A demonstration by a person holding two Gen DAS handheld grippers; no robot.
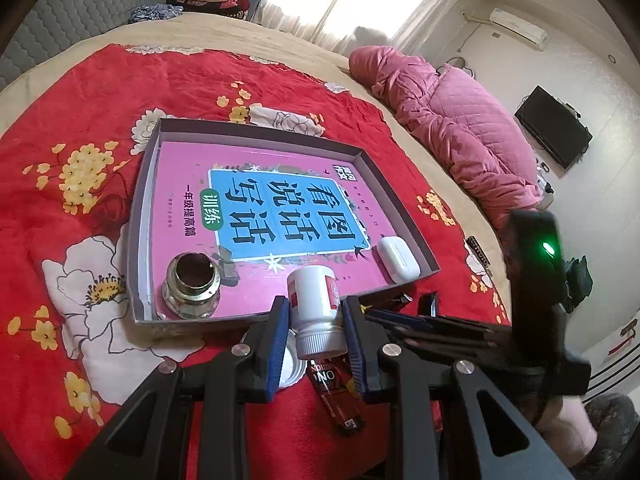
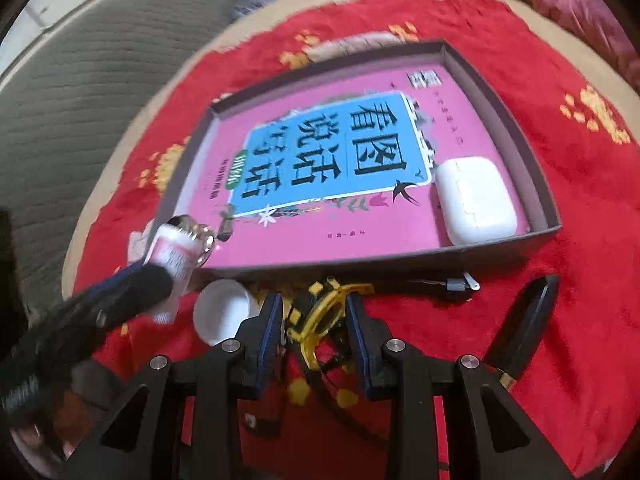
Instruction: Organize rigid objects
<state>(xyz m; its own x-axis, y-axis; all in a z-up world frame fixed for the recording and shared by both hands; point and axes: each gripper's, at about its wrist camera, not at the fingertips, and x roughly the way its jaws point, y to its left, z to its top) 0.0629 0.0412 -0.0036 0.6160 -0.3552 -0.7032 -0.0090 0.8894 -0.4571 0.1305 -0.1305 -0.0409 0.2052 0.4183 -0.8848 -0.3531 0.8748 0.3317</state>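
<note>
A shallow grey box tray (image 1: 400, 196) (image 2: 532, 168) lies on the red floral cloth, holding a pink book (image 1: 256, 200) (image 2: 320, 152), a white earbud case (image 1: 398, 259) (image 2: 474, 200) and a glass ink jar (image 1: 191, 286). My left gripper (image 1: 316, 312) is shut on a white pill bottle (image 1: 316, 308), held cap-down over the tray's near edge; it also shows in the right wrist view (image 2: 172, 256). My right gripper (image 2: 312, 316) stands with its jaws around yellow-framed glasses (image 2: 320, 312) on the cloth; whether it grips them is unclear.
A white lid (image 2: 224, 312) (image 1: 290, 368) and a dark red lighter (image 1: 336, 396) lie on the cloth near the tray. A black folding knife (image 2: 520, 320) and a small metal clip (image 2: 460, 283) lie at the right. A pink quilt (image 1: 460, 128) is beyond.
</note>
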